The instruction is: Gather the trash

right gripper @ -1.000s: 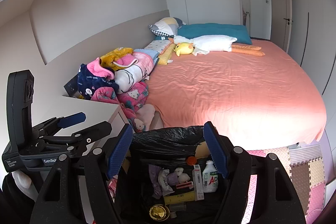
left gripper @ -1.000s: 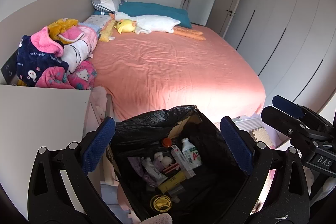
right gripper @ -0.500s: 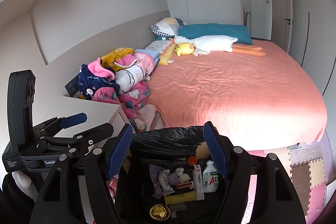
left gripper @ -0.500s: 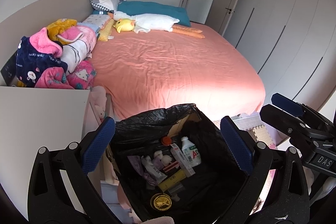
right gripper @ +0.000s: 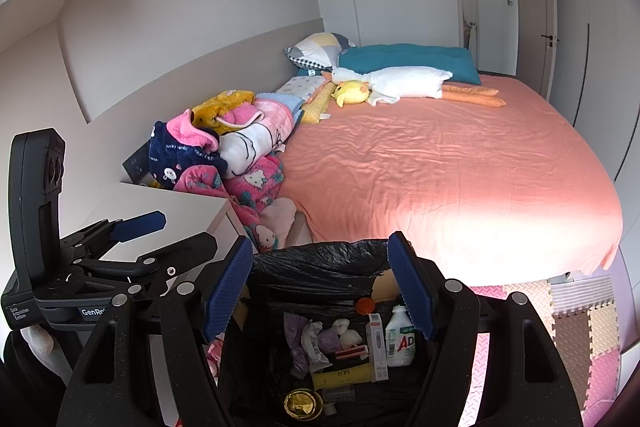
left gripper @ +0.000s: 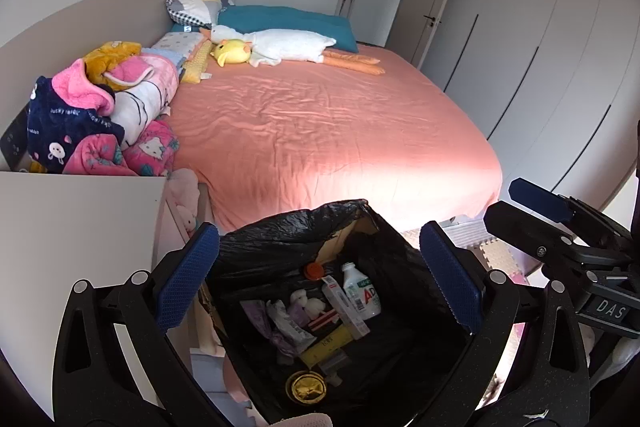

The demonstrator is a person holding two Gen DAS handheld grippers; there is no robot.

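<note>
A bin lined with a black trash bag (left gripper: 280, 247) (right gripper: 320, 267) stands at the foot of the bed. It holds a white bottle (left gripper: 360, 293) (right gripper: 400, 337), a white box (left gripper: 344, 307), a yellow box (left gripper: 326, 345), a gold lid (left gripper: 306, 387) (right gripper: 303, 403) and crumpled wrappers. My left gripper (left gripper: 320, 275) is open and empty above the bin. My right gripper (right gripper: 320, 291) is open and empty above it too. Each gripper shows at the side of the other's view.
A bed with an orange sheet (left gripper: 320, 139) (right gripper: 440, 167) lies behind the bin. Folded blankets (left gripper: 100, 115), pillows and a white goose toy (left gripper: 280, 45) lie on it. A white cabinet (left gripper: 72, 227) stands left. Foam floor mats (right gripper: 560, 315) lie right. Wardrobe doors (left gripper: 540, 47) line the right wall.
Both views shifted very slightly; the grippers stay open over the bin.
</note>
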